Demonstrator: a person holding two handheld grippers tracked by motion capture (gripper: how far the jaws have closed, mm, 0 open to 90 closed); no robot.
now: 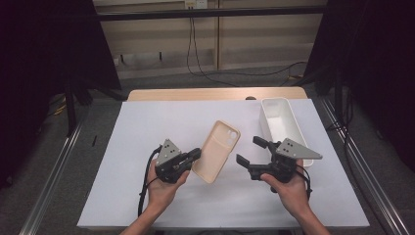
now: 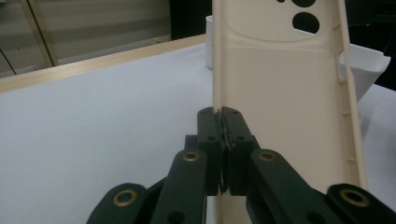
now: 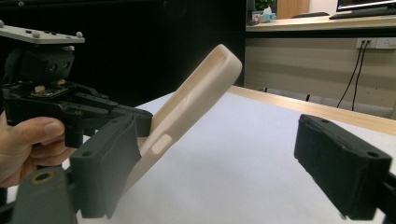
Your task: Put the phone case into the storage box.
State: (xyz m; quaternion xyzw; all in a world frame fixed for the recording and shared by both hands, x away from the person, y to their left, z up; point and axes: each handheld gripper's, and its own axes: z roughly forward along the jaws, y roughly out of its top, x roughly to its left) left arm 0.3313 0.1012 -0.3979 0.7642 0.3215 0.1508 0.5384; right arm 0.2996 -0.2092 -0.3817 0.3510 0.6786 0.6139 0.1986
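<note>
left gripper (image 1: 195, 155) fingers clenched on phone case (image 1: 218, 150) edge, case tilted above surface (image 1: 147, 127) | right gripper (image 1: 250, 151) fingers released, apart from case | tip: right should pinch the free long edge squarely before left let go

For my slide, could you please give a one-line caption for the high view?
Left tongs clamp a beige phone case by its edge; right tongs stand open beside it, near a white bin.

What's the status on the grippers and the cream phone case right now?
Left gripper shut on cream soft phone case, edge pinched, case lifted and tilted. Right gripper open, holding nothing, beside the case. White rectangular plastic bin behind right gripper, nothing blocking.
</note>
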